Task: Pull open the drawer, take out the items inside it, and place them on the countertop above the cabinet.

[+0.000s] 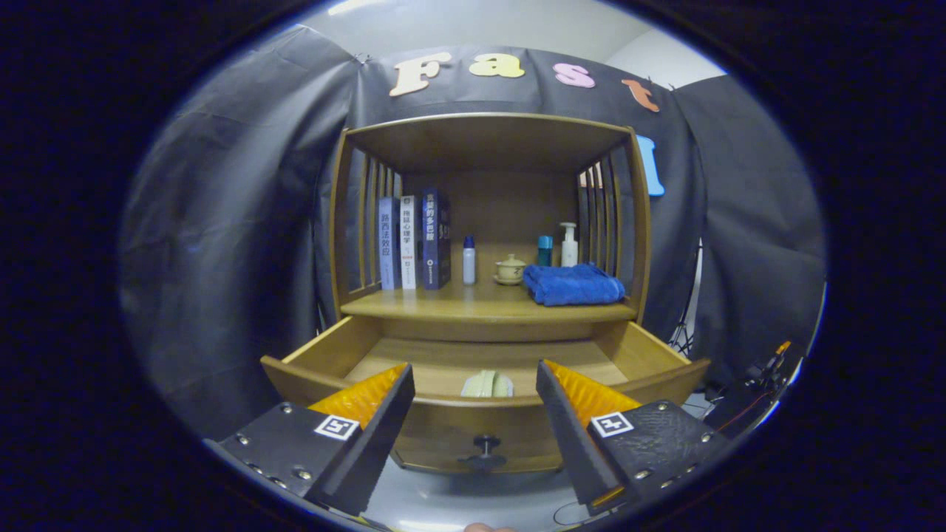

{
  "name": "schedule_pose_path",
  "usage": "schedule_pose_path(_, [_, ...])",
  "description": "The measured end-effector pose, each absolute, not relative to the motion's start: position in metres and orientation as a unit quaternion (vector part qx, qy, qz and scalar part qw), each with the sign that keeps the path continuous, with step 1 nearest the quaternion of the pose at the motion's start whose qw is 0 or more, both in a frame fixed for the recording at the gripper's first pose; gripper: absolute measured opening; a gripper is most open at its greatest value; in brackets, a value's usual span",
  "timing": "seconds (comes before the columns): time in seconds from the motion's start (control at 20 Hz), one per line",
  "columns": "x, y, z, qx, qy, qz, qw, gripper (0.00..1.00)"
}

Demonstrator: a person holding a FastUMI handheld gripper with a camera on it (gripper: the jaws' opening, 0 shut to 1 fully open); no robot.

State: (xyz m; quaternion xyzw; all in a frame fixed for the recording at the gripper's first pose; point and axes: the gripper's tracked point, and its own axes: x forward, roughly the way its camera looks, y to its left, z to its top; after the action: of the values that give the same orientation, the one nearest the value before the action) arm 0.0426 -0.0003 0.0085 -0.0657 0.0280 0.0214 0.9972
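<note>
Wooden and warm-toned, the cabinet (488,222) stands against the dark cloth wall in the gripper view, and its drawer (473,414) is already pulled well out, its round dark knob (485,445) hanging on the front panel low between the fingers. The tool (475,378) is spread wide and pinches nothing; its two fingers sit on either side of the drawer front, apart from the wood as far as can be told. Inside the drawer, just ahead of the fingertips and roughly midway between them, lies a small pale green item (488,384), partly hidden behind the front rim, so its exact kind cannot be told. On the desk (443,304) above the drawer stand three books (414,240) at the left, a small white bottle (468,260) beside them, a little lidded pot (510,269), a teal bottle (545,250), a pump bottle (568,244) and a folded blue towel (573,284). My judgement is that the opening step is done and the taking-out step is now in hand. The next move calls for carrying the tool forward over the front rim and down into the drawer, fingers kept spread to straddle the pale item, then closing on it without scraping the rim. Free wood shows between the white bottle and the books' side and in front of the pot, a likely spot for setting it down.
</note>
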Motion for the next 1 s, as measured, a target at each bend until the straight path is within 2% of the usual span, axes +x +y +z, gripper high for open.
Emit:
schedule_pose_path(0.3, [0.091,0.004,0.010,-0.058,0.078,0.012,0.995,0.98])
schedule_pose_path(0.5, [0.133,0.006,-0.015,-0.066,0.168,0.029,0.983,0.98])
schedule_pose_path(0.75, [0.173,-0.011,-0.051,-0.061,0.275,0.009,0.959,0.99])
schedule_pose_path(0.9, [0.180,-0.007,-0.086,-0.043,0.346,0.012,0.937,0.71])
schedule_pose_path(1.0, [0.180,-0.008,-0.107,-0.051,0.370,0.010,0.928,0.72])
